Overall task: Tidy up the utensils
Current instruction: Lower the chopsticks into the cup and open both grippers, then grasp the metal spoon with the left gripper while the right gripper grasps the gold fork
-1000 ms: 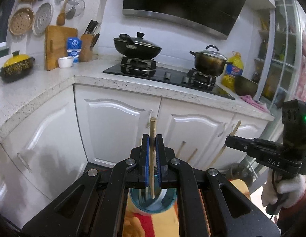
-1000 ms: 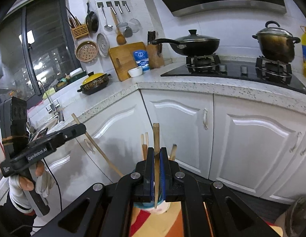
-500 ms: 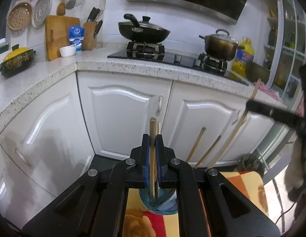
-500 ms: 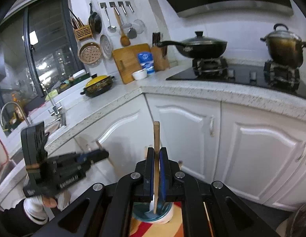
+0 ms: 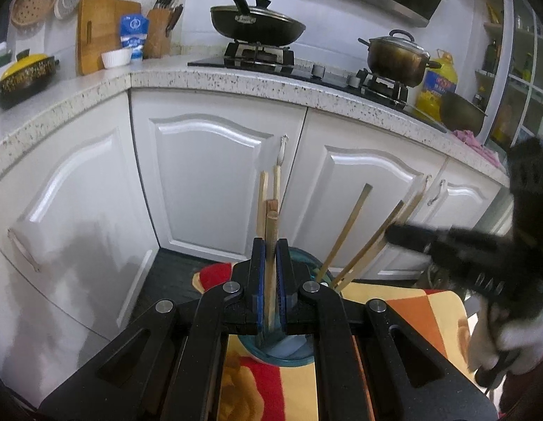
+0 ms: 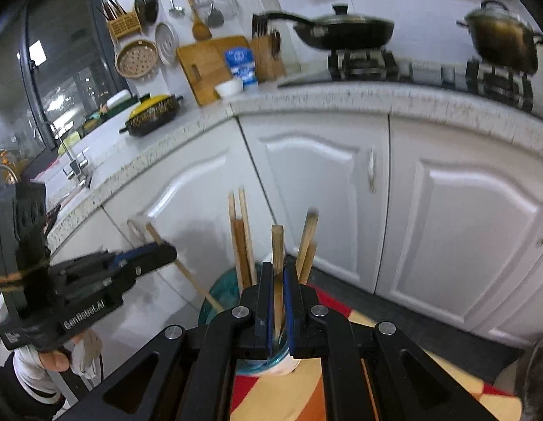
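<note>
A teal-rimmed holder cup (image 5: 308,352) stands on a red, orange and yellow cloth (image 5: 411,312) with several wooden chopsticks (image 5: 345,235) leaning in it. My left gripper (image 5: 270,277) is shut on one wooden chopstick (image 5: 271,231), held upright over the cup. My right gripper (image 6: 277,301) is shut on another wooden chopstick (image 6: 277,245), its lower end in the cup (image 6: 218,291). Each gripper shows in the other's view: the right (image 5: 404,235) at right, the left (image 6: 145,251) at left.
White cabinet doors (image 5: 215,182) stand close behind the cup. The speckled counter (image 5: 236,80) above carries a stove with a black pan (image 5: 257,24) and a pot (image 5: 397,56), a cutting board (image 5: 99,31) and a yellow-lidded pot (image 5: 26,70).
Both grippers have come down and in toward the cup with their chopsticks. The right gripper's stick now reaches into the cup among the others.
</note>
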`<action>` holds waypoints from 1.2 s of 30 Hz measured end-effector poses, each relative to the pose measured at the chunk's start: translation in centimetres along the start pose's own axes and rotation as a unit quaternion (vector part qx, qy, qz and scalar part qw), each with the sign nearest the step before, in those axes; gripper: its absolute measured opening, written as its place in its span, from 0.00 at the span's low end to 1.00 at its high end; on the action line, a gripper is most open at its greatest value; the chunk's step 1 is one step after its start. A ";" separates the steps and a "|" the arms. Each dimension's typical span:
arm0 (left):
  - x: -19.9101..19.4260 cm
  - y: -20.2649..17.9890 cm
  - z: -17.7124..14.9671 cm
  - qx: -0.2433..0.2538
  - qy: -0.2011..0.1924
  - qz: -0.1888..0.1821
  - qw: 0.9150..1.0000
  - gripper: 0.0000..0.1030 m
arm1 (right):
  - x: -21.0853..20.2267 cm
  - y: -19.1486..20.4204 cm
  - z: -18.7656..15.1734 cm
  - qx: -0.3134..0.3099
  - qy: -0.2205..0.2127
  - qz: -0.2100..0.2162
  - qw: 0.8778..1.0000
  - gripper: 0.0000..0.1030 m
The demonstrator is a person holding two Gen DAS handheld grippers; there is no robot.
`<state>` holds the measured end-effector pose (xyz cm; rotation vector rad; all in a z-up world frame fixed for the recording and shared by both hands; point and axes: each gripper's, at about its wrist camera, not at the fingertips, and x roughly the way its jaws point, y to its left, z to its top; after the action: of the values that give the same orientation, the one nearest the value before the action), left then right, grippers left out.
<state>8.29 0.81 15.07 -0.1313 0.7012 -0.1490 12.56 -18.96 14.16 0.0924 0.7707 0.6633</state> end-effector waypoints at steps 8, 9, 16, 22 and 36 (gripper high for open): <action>-0.7 -0.2 -0.5 -0.015 0.005 0.001 1.000 0.39 | -1.2 -1.8 -2.4 0.051 0.010 0.010 0.999 0.33; -0.9 -0.1 -0.6 -0.019 0.005 0.000 1.000 0.40 | -1.8 -2.0 -2.7 0.053 0.009 0.011 0.999 0.33; -3.9 -0.8 -1.8 -0.023 -0.010 -0.002 1.000 0.45 | -4.9 -2.6 -5.0 0.059 0.001 -0.012 0.998 0.40; -6.6 -4.0 -3.7 0.017 -0.033 -0.011 0.999 0.53 | -7.9 -3.3 -7.5 0.052 -0.003 -0.062 0.997 0.41; -2.5 -8.9 -11.6 0.037 0.045 -0.079 0.995 0.57 | -11.5 -8.9 -17.2 0.107 0.053 -0.124 0.985 0.42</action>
<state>-1.97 -8.29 9.40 -0.1096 0.7749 -0.3342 -0.43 -35.46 6.00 0.1551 0.9381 0.3505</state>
